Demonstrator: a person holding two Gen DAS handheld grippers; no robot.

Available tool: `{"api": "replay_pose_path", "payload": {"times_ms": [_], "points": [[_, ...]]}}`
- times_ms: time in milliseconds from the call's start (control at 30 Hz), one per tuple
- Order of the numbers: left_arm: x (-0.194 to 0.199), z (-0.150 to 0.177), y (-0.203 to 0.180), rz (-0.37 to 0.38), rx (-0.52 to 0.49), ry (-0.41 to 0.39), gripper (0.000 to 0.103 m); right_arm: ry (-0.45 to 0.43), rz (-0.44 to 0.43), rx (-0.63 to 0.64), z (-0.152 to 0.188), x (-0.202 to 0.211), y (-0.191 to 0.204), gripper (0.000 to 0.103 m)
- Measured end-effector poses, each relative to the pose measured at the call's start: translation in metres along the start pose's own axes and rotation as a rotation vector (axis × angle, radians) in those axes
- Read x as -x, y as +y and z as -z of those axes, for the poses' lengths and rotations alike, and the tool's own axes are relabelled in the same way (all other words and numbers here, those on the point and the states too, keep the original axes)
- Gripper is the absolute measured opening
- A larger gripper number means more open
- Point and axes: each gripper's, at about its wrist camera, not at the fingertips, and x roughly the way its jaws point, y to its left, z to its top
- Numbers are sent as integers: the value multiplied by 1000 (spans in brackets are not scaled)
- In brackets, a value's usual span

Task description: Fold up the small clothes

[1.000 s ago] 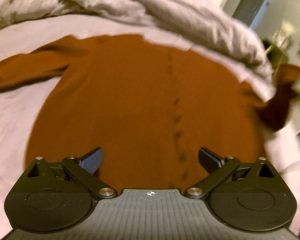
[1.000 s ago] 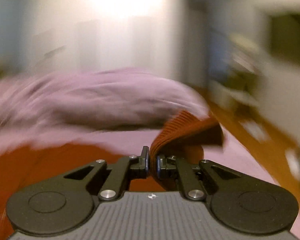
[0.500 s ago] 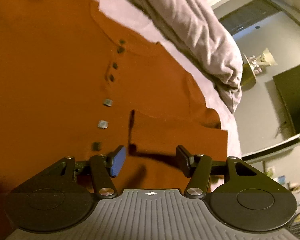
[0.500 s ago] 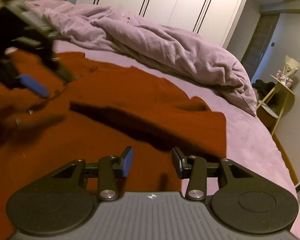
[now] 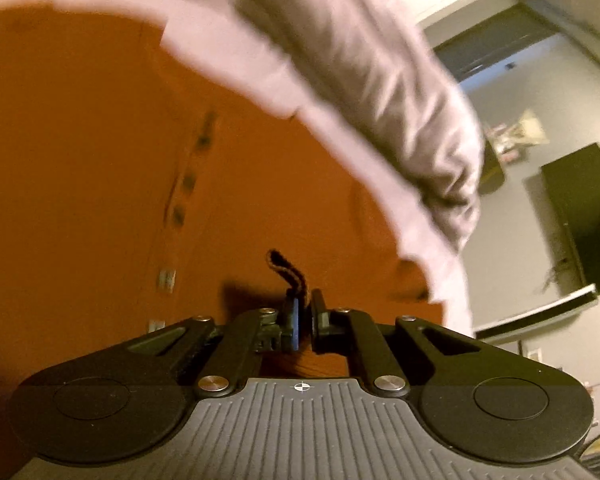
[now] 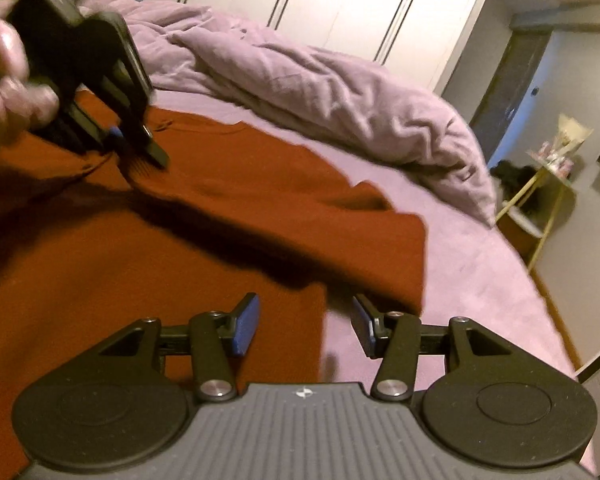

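From the left wrist, the left gripper (image 5: 303,312) has just been closing and its jaws are now pinched on a small dark-edged tab of cloth — the cuff end of the folded-in sleeve, it seems — of the rust-brown shirt (image 5: 100,160); the shirt lies flat on the lilac bed sheet (image 5: 236,52), its button row left of the jaws and the rumpled duvet (image 5: 380,80) beyond its far edge. From the right wrist, the right gripper (image 6: 303,322) has just been opening and its jaws stand apart with nothing pressed between them; the shirt's near edge runs just under the gap, the folded sleeve (image 6: 280,216) beyond it, and the left gripper (image 6: 140,152), in a hand (image 6: 8,80), bites the cloth near the buttons. The step in hand looks like tidying the sleeve fold; next the left must draw its cuff flat across the shirt without dragging the body, while the right — I judge — finds a fresh hold on the side edge.
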Motion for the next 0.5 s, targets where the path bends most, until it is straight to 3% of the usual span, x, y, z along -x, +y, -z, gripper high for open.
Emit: {"api": "replay_pose_path", "payload": {"times_ms": [100,200,300,367,467,500], "points": [[32,-26,-6,-19,-56,-87,7,24,49,25,-15,-18,0,50],[62,-47,6,-113,-121,-177,7,27,74,74,-29,-36,7,50],[76,-58,36,-222,-100,-192,7,22,93,108,-42,-54,16,49],[80,-59,61,-239,-48,-179,7,23,104,153,-48,-68,24,48],[88,-57,83,-258,-30,-185,7,49,134,218,-50,-89,37,19],[88,-57,88,-264,-30,-189,7,61,146,221,-51,-95,39,18]]}}
